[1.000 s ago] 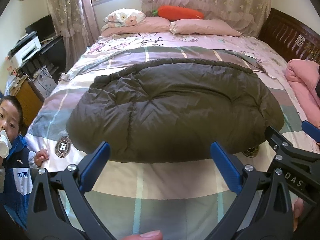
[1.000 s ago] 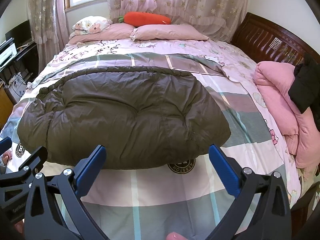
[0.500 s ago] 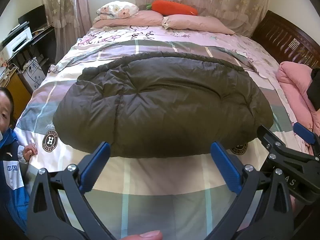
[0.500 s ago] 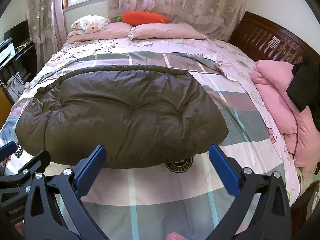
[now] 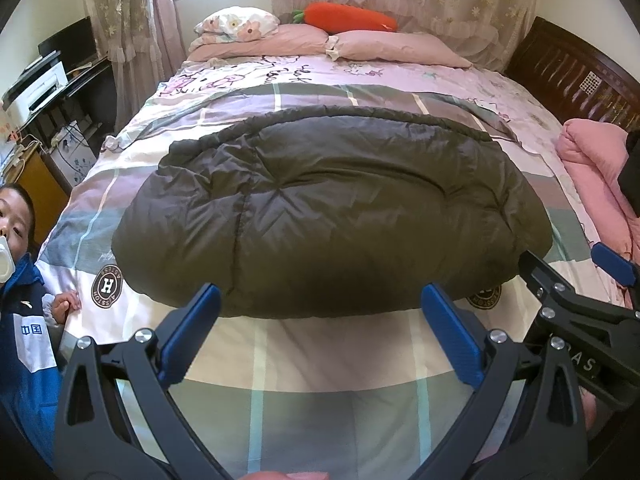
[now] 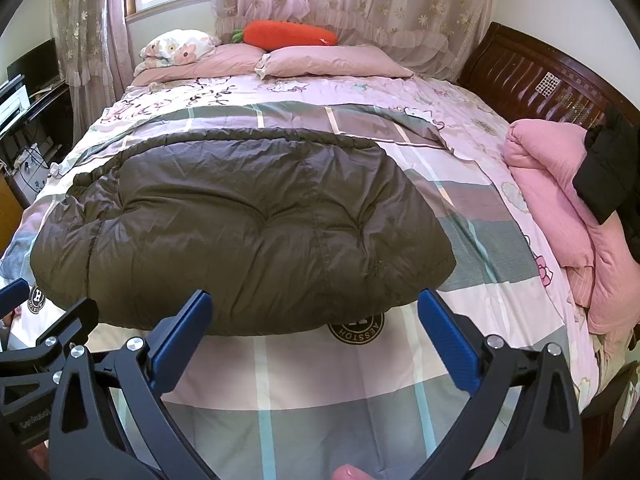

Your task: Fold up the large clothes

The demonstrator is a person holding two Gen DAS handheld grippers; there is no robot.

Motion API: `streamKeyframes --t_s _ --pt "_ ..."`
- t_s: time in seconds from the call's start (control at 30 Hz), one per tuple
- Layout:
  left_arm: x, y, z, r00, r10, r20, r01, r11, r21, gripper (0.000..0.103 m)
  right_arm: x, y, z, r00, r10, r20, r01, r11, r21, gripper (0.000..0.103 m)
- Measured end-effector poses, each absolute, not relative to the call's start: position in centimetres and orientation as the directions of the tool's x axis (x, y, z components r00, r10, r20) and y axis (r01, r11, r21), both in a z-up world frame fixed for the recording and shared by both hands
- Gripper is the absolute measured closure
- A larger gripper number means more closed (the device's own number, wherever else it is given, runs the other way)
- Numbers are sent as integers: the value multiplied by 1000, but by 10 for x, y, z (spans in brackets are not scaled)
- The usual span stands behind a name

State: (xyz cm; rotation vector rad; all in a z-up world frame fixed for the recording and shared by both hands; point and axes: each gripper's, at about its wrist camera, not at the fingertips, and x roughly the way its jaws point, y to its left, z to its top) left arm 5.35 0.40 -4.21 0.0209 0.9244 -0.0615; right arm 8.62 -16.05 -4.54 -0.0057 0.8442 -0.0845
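We hold the left gripper (image 5: 320,336) and the right gripper (image 6: 314,332) side by side above the plaid bedcover (image 5: 320,360), both with jaws spread wide and holding nothing. The dark padded jacket (image 5: 332,216) lies flat on the bed directly ahead of both tools, its long axis running left to right across our line of approach. Its near edge sits just beyond the fingertips, untouched. The left gripper faces the jacket's middle; the right gripper stands nearer its right end.

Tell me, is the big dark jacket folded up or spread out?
Folded, apparently: the dark puffer jacket lies as one compact puffy bundle, no sleeves showing.
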Motion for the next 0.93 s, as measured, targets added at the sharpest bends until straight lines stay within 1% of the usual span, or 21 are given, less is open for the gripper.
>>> streamKeyframes --t_s 0.17,0.3,0.53,0.93 --pt "48 1 -39 651 12 -759 52 997 61 2 87 -161 -47 660 -80 -747 69 997 -46 1" --pt "47 0 -38 655 15 -756 59 996 71 2 88 -166 -52 655 -72 -752 61 997 -42 1" --pt "48 4 -40 635 -28 -772 72 997 24 2 90 -164 -52 653 -67 -754 52 998 -44 1" --pt "51 5 -44 614 -18 -789 67 997 30 2 91 -161 -53 648 -66 -759 42 998 -51 1"
